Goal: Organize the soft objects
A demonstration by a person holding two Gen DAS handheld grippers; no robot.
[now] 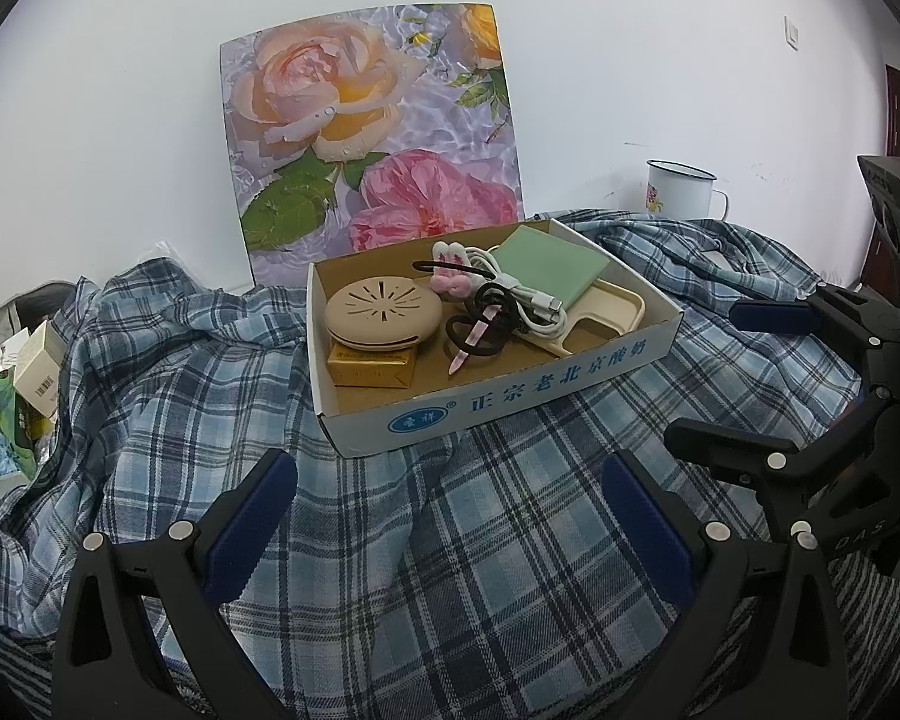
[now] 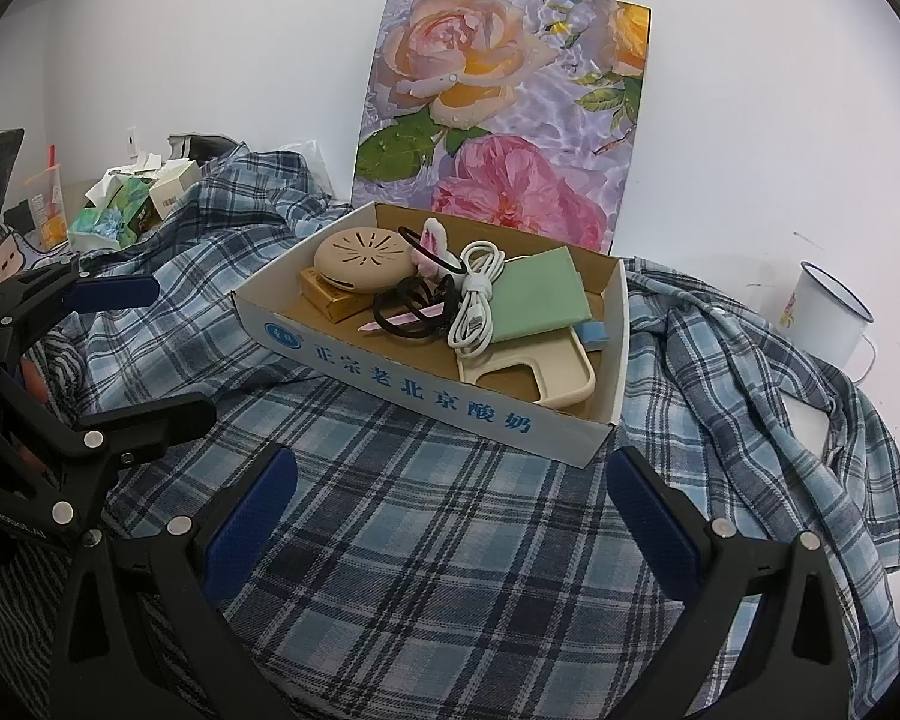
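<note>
A blue plaid shirt (image 1: 462, 528) lies crumpled over the surface; it also shows in the right wrist view (image 2: 426, 516). On it stands a shallow cardboard box (image 1: 510, 396) (image 2: 426, 384) holding a beige round case (image 1: 384, 306), black hair ties (image 1: 480, 330), a white cable (image 2: 480, 294), a green pad (image 1: 552, 264) and a beige phone case (image 2: 546, 372). My left gripper (image 1: 450, 510) is open and empty, just in front of the box. My right gripper (image 2: 450, 510) is open and empty, also in front of the box. Each gripper shows in the other's view, at the side.
A flower-printed board (image 1: 378, 138) leans on the white wall behind the box. A white enamel mug (image 1: 681, 189) (image 2: 828, 312) stands at the back right. Tissue packs and small cartons (image 1: 12, 402) (image 2: 132, 204) lie at the left.
</note>
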